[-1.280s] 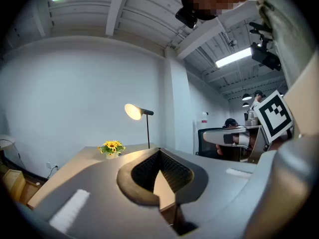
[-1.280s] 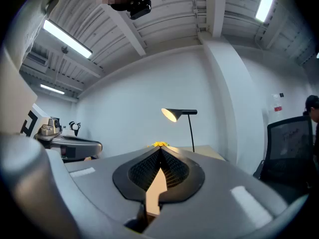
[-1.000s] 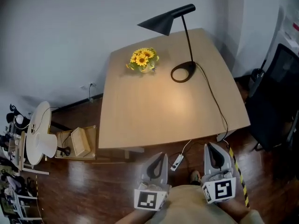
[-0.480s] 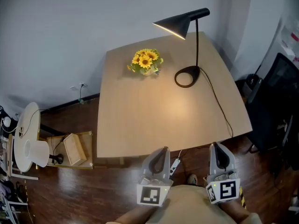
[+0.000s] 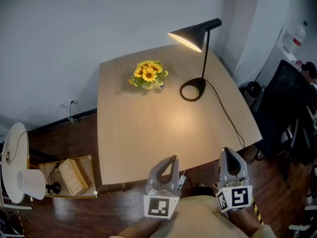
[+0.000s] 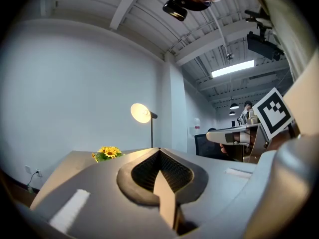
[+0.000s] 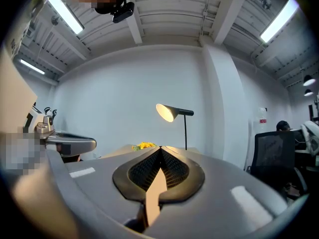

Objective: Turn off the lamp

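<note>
lamp [image 5: 192, 35] lit on table [image 5: 143, 138]; both jaws together.

we see our left tongs [image 6: 160, 152] pressed together with nothing between them. beyond their tips the lamp [image 6: 141, 113] glows, its lit shade just left of them. the sunflowers [image 6: 107, 153] sit further left. the right tongs [image 6: 213, 136] hang off to the right.

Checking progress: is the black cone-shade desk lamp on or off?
On. The black cone-shade desk lamp glows inside; warm light pools on the wooden table.
</note>
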Tool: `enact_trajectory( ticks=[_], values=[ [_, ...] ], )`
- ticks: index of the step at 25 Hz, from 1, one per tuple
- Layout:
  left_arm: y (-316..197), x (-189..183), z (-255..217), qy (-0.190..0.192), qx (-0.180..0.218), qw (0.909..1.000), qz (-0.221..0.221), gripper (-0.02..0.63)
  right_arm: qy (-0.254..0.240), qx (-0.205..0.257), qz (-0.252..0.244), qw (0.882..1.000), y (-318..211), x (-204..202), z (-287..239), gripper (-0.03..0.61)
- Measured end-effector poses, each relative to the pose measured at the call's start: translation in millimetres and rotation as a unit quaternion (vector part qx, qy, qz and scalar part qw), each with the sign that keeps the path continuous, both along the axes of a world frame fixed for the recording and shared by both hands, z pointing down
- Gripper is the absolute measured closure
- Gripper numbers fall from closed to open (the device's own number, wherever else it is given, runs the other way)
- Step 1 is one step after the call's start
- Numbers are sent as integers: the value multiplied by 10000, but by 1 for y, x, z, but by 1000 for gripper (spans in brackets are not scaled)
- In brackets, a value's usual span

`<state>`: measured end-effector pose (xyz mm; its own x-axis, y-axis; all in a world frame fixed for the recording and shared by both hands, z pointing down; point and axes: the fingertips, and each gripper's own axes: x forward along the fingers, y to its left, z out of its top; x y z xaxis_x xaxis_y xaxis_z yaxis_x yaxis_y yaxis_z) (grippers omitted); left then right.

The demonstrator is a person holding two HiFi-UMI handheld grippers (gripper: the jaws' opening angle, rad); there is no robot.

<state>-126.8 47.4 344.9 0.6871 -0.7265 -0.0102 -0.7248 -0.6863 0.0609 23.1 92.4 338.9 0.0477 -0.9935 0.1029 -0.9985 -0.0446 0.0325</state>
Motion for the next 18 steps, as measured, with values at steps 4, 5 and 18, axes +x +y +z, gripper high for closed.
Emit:
enact_trajectory(
  ticks=[4, 5, 18],
  values=[
    [-18, -1, -4, 143, -52, 9999, -30, 623, 71, -21, -19, 10000, -19, -2, -2, 578],
    [-22, 1, -5, 140, -26, 9999, -36, 623, 72, -14, -45, 10000, -25, -1, -2, 578],
    [-102, 68, -4, -4, -68, 9977, -673, 624, 132, 58, -845, 9963, -136, 66, 4, 578]
  ],
)
